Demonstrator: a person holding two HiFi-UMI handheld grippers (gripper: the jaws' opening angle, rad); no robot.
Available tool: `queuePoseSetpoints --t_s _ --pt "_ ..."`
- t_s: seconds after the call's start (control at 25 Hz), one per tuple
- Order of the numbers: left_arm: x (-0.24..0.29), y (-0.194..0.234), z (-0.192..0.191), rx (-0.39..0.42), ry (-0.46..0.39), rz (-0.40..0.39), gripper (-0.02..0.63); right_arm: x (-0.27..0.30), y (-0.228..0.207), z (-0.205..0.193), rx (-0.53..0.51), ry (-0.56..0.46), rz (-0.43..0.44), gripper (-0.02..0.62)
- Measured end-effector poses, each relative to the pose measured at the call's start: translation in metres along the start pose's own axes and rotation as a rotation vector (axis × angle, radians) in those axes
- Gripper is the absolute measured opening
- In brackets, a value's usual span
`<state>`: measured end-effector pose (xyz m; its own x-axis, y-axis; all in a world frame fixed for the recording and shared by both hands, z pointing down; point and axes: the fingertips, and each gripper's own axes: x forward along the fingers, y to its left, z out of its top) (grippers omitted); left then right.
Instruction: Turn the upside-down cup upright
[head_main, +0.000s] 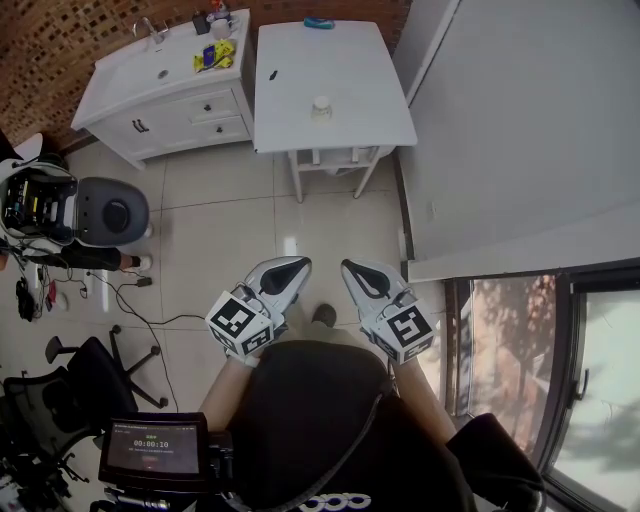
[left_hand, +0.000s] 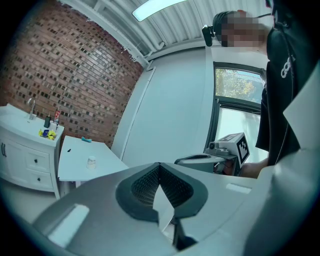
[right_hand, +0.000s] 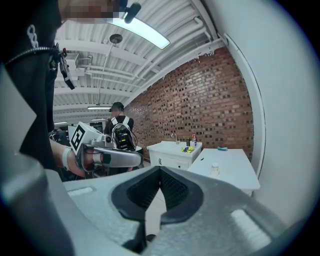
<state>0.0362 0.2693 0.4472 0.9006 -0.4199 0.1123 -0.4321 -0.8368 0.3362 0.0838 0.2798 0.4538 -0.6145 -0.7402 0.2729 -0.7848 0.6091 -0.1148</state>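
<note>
A small white cup (head_main: 321, 107) stands on the near half of a white table (head_main: 350, 60) across the tiled floor; it looks wider at its base, mouth down. Both grippers hang far from it, close to my body and side by side. My left gripper (head_main: 295, 266) is shut with nothing in it, and so is my right gripper (head_main: 351, 269). The left gripper view looks past its meeting jaws (left_hand: 160, 165) to the cup (left_hand: 91, 161) and shows the right gripper (left_hand: 200, 160) beside it. In the right gripper view, its jaws (right_hand: 160, 170) are shut, the cup (right_hand: 215, 169) is small on the table (right_hand: 232, 175), and the left gripper (right_hand: 115, 157) is at the left.
A white sink cabinet (head_main: 165, 85) with yellow items and bottles stands left of the table. A teal object (head_main: 319, 23) and a small black one (head_main: 272, 74) lie on the table. A white wall (head_main: 520, 120) runs along the right. Office chairs (head_main: 110, 210) and cables are at the left. A person with a backpack (right_hand: 120, 132) stands far off.
</note>
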Motion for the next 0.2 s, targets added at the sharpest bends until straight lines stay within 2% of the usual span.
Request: queuePoseSetpoints --t_s 0.2 --pt "0.0009 -0.0010 -0.0003 0.000 0.003 0.000 0.011 -0.0012 0.0005 0.0011 -0.001 0.000 0.003 -0.008"
